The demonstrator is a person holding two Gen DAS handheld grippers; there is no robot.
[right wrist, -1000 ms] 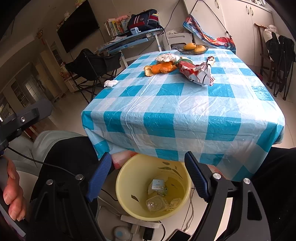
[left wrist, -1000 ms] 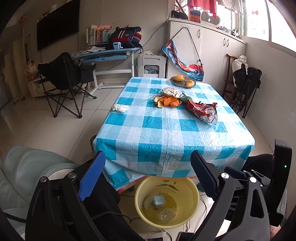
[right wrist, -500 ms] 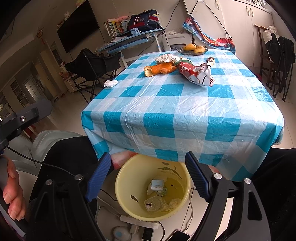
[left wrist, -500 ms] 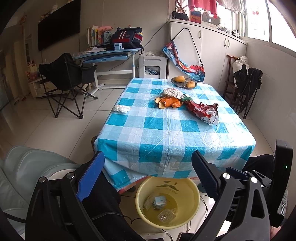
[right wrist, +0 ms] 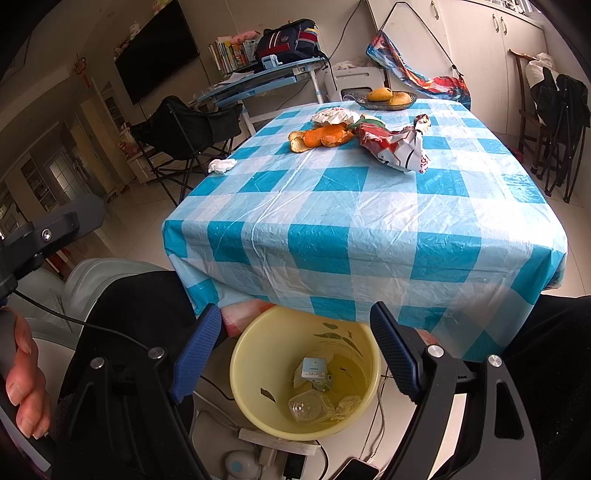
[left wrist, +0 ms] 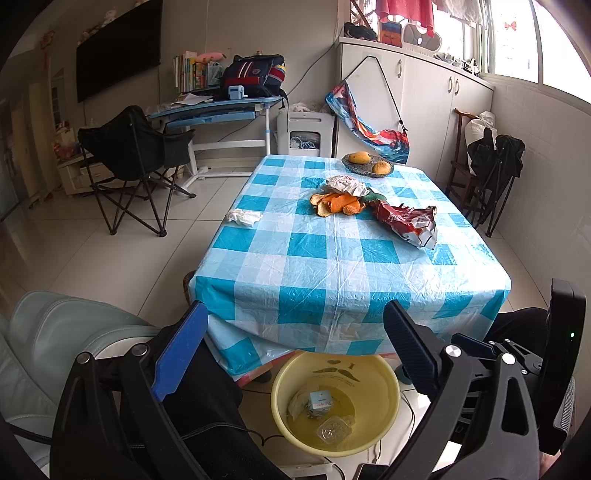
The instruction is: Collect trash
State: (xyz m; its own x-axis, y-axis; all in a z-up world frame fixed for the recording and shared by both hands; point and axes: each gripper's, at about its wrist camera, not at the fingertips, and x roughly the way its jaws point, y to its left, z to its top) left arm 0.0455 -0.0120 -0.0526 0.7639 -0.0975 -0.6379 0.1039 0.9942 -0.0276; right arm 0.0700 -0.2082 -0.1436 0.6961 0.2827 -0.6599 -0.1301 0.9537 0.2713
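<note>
Hovering wide open and empty: right hand-held gripper (right wrist: 291, 345), left hand-held gripper (left wrist: 295, 349). Lying at twelve o'clock across the blue-checked table (right wrist: 369, 221), nearer the right: crumpled red foil snack bag (right wrist: 397, 146), long axis slanting ten-to-four.

A lived-in home, seemingly a combined living and dining room: a dining table (left wrist: 332, 258) under a blue-checked plastic cloth, a wall-mounted television (left wrist: 118, 48), a folding camp chair (left wrist: 129, 147), a child's study desk (left wrist: 218, 107) bearing books and a backpack (left wrist: 255, 70), white cabinets (left wrist: 436, 99), and laundry (left wrist: 406, 14) hanging by the window.

Fruit bowl (left wrist: 367, 164), folding chair (left wrist: 129, 155)
</note>
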